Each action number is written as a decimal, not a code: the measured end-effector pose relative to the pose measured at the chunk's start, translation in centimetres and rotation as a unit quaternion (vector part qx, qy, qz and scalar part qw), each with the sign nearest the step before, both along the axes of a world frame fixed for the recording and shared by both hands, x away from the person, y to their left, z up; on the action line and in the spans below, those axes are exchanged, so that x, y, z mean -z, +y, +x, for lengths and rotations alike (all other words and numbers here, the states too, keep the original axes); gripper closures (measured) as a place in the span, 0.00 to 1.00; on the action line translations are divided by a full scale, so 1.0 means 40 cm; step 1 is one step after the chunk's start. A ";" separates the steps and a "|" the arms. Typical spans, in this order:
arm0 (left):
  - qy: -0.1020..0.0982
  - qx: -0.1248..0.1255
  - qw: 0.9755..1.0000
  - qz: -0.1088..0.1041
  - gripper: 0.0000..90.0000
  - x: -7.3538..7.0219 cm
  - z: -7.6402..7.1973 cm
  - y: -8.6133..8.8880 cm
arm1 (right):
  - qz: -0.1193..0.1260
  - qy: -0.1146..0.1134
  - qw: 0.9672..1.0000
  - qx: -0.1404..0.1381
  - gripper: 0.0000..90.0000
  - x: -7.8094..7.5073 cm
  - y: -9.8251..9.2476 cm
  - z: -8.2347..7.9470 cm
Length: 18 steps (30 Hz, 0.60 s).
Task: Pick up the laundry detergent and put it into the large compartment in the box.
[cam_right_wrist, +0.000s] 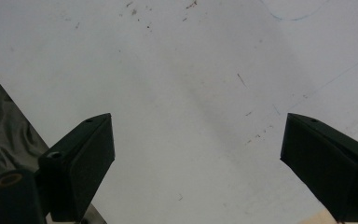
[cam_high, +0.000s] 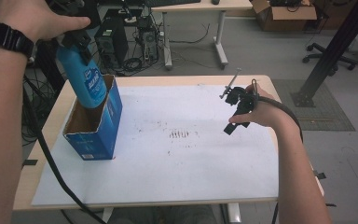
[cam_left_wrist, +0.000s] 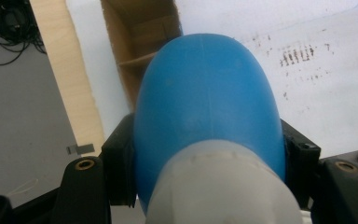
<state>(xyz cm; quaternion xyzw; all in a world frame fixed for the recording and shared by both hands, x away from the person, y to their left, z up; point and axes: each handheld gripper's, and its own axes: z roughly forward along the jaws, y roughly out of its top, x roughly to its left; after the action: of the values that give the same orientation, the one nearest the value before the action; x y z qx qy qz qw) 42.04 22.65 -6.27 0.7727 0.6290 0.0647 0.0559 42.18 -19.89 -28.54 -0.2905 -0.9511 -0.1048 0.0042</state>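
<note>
Left hand-held gripper [cam_high: 77, 42] clamped on blue plastic bottle [cam_high: 85, 79] near its shoulder, bottom end dipping into open blue carton [cam_high: 98, 128] at desk's [cam_high: 177, 79] left. Probably rigid, smooth, somewhat slippery; best gripped just below the pale cap. Right hand-held gripper [cam_right_wrist: 196, 154] spread wide, empty, above white sheet [cam_high: 182, 163].

a light wooden table [cam_high: 51, 122] with rounded corners carries a big white sheet [cam_high: 177, 172] that covers most of its top, leaving bare wood along the left, far and right edges. dark smudges mark the sheet near the table's middle. 1 open blue box [cam_high: 103, 127] stands upright on the sheet near the table's left edge, its brown inside showing.
</note>
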 end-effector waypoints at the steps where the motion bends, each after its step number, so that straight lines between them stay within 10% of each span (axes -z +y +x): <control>1: -0.001 -0.002 1.000 -0.001 0.42 0.001 0.001 0.004 | 0.000 0.000 1.000 0.001 0.11 -0.001 0.000 0.000; 18: -0.004 -0.028 1.000 -0.004 0.42 0.018 0.007 0.053 | -0.002 0.001 1.000 0.001 0.11 0.001 0.003 0.001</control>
<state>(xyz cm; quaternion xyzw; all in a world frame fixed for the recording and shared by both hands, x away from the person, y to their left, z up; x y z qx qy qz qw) 42.32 24.76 -6.99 0.7540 0.6506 0.0675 0.0596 42.20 -19.75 -28.60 -0.2914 -0.9511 -0.1025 0.0046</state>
